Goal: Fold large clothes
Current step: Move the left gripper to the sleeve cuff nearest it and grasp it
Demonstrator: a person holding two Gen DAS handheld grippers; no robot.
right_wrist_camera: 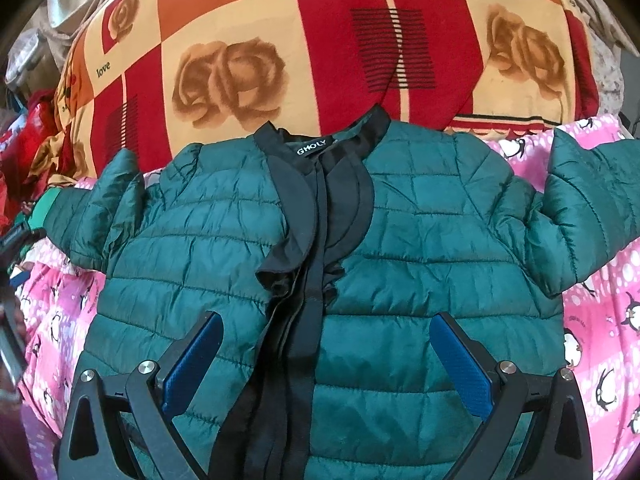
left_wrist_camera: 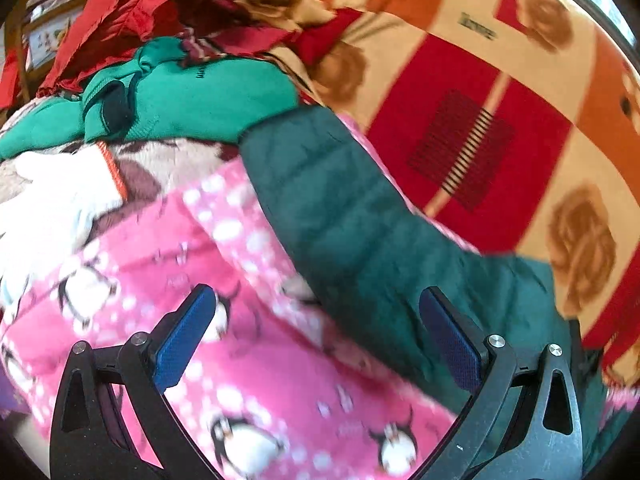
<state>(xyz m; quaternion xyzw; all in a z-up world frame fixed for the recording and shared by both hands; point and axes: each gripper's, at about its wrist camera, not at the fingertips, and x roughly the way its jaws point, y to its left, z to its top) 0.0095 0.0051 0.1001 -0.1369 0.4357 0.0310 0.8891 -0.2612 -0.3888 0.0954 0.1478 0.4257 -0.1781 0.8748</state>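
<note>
Right wrist view is showing the green jacket (right_wrist_camera: 420, 240) lying face up on the pink blanket (right_wrist_camera: 600, 340), sleeves spread for folding, while right gripper (right_wrist_camera: 326, 364) and left gripper (left_wrist_camera: 316, 340) are hovering wide apart, gripping nothing.

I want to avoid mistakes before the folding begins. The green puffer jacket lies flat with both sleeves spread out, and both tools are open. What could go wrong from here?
1. The left tool hovers where the jacket sleeve meets the pink penguin blanket; closing there could pinch both layers.
2. The puffer jacket looks slick and puffy, so a fold may spring open or slide.
3. The black placket is bunched at the front opening; folding now from the right tool may trap the wrinkle.
</note>
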